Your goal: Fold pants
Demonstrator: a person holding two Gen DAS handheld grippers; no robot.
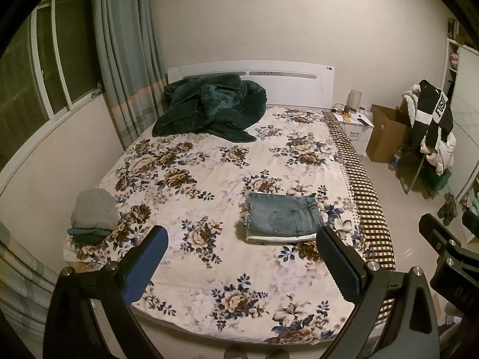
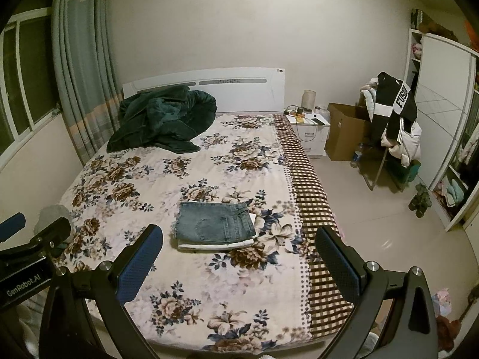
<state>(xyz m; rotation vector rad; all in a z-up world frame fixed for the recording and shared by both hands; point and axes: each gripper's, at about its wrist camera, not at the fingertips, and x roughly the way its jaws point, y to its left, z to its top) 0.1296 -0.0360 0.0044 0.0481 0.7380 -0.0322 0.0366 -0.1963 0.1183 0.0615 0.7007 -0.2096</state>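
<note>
Item: jeans (image 1: 283, 215), pale blue denim, lying folded into a compact rectangle on the flowered bedspread (image 1: 194, 272), toward the checked border on the bed's right side. A back pocket faces up, the waistband sits at the right end and a frayed hem at the left. The jeans rest on top of a white folded garment (image 1: 278, 238), whose edge shows along the near side. Handling, by judgement: denim of this kind is moderately heavy for cloth, stiffish yet pliable, not slippery and not fragile; stacked layers would hold a crease but could slide apart if lifted by one corner. Best hold is likely through all layers at the two near corners, or at the thick waistband end. Left tongs (image 1: 241, 249): spread wide, empty, held above the foot of the bed; the jeans lie ahead of them, nearer the right finger than the left, well apart from both. Right tongs (image 2: 238, 251): likewise spread wide and empty; in the right wrist view the jeans (image 2: 214, 221) lie ahead between the two fingers, nearer the left one, untouched. Other stock: grey folded pile (image 1: 94, 214) at the bed's left edge; dark green blanket (image 1: 209, 106) heaped by the headboard.
</note>
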